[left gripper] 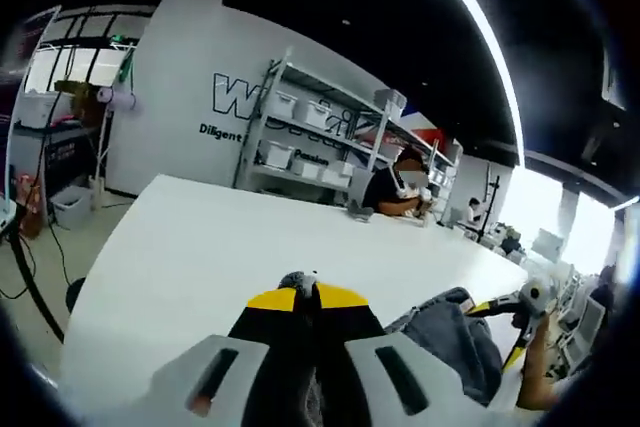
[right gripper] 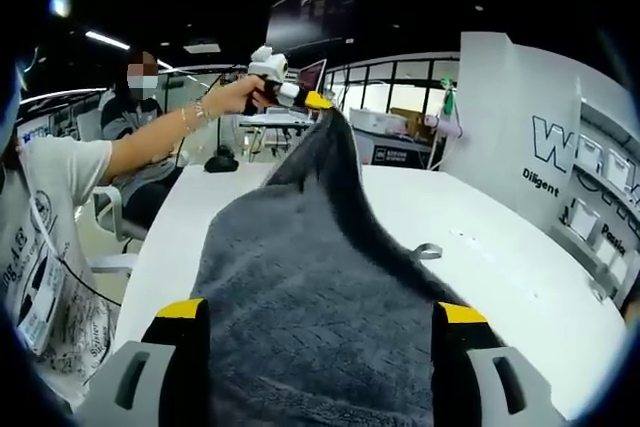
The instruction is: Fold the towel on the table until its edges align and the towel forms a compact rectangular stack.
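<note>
Above the white table [right gripper: 520,277], the left gripper [left gripper: 309,294] has its jaws clamped on a corner of the grey towel [right gripper: 300,297], lifting it into a ridge, while the right gripper [right gripper: 312,319] stands wide open, jaws straddling the cloth.

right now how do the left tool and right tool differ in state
The left tool has its jaws shut on a corner of the grey towel; the right tool has its jaws spread wide, the towel lying between them. The left tool lifts the towel high; the right stays low. Both have yellow-tipped black jaws.
</note>
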`<state>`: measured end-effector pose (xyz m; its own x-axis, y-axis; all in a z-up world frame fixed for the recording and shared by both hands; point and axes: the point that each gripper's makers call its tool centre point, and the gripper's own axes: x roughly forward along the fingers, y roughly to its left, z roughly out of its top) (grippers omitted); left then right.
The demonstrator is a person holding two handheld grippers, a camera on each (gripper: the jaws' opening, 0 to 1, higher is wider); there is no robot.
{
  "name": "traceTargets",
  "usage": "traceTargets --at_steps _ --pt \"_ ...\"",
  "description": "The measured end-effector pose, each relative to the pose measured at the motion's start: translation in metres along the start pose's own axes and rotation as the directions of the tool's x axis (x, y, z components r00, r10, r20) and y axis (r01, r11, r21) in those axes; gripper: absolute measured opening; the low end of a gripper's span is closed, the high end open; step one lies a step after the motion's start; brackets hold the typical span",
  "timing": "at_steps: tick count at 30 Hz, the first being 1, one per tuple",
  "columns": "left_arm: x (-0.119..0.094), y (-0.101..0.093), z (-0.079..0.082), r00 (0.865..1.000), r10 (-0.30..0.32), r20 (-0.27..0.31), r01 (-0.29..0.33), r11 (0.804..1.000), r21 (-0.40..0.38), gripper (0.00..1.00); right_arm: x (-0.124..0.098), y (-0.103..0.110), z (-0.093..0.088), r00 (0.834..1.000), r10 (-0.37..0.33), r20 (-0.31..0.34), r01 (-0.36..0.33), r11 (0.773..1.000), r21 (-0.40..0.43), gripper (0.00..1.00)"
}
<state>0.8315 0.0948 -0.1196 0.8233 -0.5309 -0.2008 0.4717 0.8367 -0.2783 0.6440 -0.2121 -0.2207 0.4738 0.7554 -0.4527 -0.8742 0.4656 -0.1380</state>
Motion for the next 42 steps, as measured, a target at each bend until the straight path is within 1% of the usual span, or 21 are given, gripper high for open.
traceTargets --at_steps 3,6,7,9,11,13,16,18,19,21,22,26,27,31,34,36,37,38,39,41,42 --pt "0.010 0.018 -0.002 0.999 0.030 -0.018 -0.030 1.000 -0.001 0.06 0.000 0.001 0.000 1.000 0.002 0.001 -0.002 1.000 -0.002 0.96" --pt "0.017 0.035 -0.011 0.997 0.067 -0.041 -0.067 0.998 -0.002 0.06 0.000 0.000 0.000 1.000 0.001 -0.001 -0.001 1.000 -0.001 0.96" --pt "0.018 0.034 -0.016 0.997 0.068 -0.045 -0.069 0.998 -0.003 0.06 0.000 0.000 0.000 1.000 0.001 -0.002 -0.001 1.000 -0.001 0.96" --pt "0.023 0.041 -0.019 0.995 0.075 -0.060 -0.076 0.997 -0.006 0.06 0.000 0.000 0.000 1.000 0.004 0.001 -0.004 1.000 -0.001 0.96" --pt "0.024 0.045 -0.031 0.990 0.109 -0.094 -0.105 0.993 0.050 0.06 0.001 0.000 -0.001 1.000 0.009 0.002 -0.009 1.000 0.007 0.96" --pt "0.028 0.049 -0.035 0.987 0.121 -0.106 -0.114 0.991 0.067 0.06 0.002 0.001 -0.003 1.000 0.006 -0.008 -0.006 1.000 0.010 0.96" --pt "0.036 0.058 -0.042 0.983 0.129 -0.129 -0.119 0.989 0.087 0.06 0.003 0.002 -0.005 1.000 0.005 -0.014 -0.005 1.000 0.009 0.96" --pt "0.041 0.060 -0.052 0.980 0.116 -0.160 -0.103 0.991 0.086 0.06 0.003 0.004 -0.004 1.000 0.008 -0.010 -0.008 1.000 0.008 0.96" --pt "0.044 0.065 -0.054 0.977 0.124 -0.172 -0.111 0.990 0.086 0.06 0.003 0.004 -0.004 1.000 0.009 -0.008 -0.009 1.000 0.005 0.96" --pt "0.047 0.077 -0.064 0.962 0.170 -0.214 -0.139 0.979 0.152 0.06 0.003 0.007 -0.004 1.000 0.017 -0.004 -0.017 1.000 0.003 0.96" --pt "0.049 0.079 -0.067 0.958 0.179 -0.225 -0.145 0.977 0.159 0.06 0.003 0.007 -0.004 1.000 0.022 -0.002 -0.022 1.000 0.005 0.96" --pt "0.053 0.086 -0.080 0.950 0.190 -0.248 -0.154 0.975 0.159 0.06 0.005 0.004 -0.010 1.000 0.017 -0.020 -0.016 1.000 0.018 0.96" --pt "0.052 0.086 -0.086 0.946 0.198 -0.259 -0.159 0.974 0.163 0.06 0.005 0.004 -0.011 1.000 0.015 -0.023 -0.015 1.000 0.017 0.96" --pt "0.058 0.096 -0.098 0.931 0.208 -0.301 -0.158 0.971 0.181 0.07 0.005 0.006 -0.008 1.000 0.022 -0.015 -0.022 1.000 0.014 0.96" --pt "0.059 0.088 -0.109 0.927 0.193 -0.322 -0.133 0.971 0.200 0.07 0.004 0.004 -0.007 1.000 0.020 -0.016 -0.020 1.000 0.011 0.96" --pt "0.060 0.087 -0.113 0.925 0.187 -0.331 -0.119 0.969 0.215 0.08 0.004 0.002 -0.006 1.000 0.019 -0.016 -0.019 1.000 0.015 0.96" --pt "0.060 0.087 -0.115 0.922 0.200 -0.332 -0.125 0.965 0.232 0.09 0.004 0.001 -0.007 1.000 0.019 -0.017 -0.018 1.000 0.015 0.96" --pt "0.058 0.087 -0.117 0.918 0.220 -0.331 -0.133 0.955 0.266 0.12 0.005 0.002 -0.007 1.000 0.018 -0.018 -0.018 1.000 0.015 0.96" --pt "0.056 0.083 -0.120 0.917 0.227 -0.327 -0.137 0.951 0.277 0.20 0.005 0.002 -0.007 1.000 0.018 -0.020 -0.018 1.000 0.015 0.96" --pt "0.055 0.081 -0.122 0.918 0.225 -0.325 -0.137 0.952 0.274 0.34 0.005 0.002 -0.007 1.000 0.021 -0.021 -0.020 1.000 0.014 0.96" --pt "0.055 0.077 -0.122 0.924 0.207 -0.322 -0.128 0.960 0.250 0.37 0.005 0.003 -0.007 1.000 0.021 -0.021 -0.021 1.000 0.014 0.96"
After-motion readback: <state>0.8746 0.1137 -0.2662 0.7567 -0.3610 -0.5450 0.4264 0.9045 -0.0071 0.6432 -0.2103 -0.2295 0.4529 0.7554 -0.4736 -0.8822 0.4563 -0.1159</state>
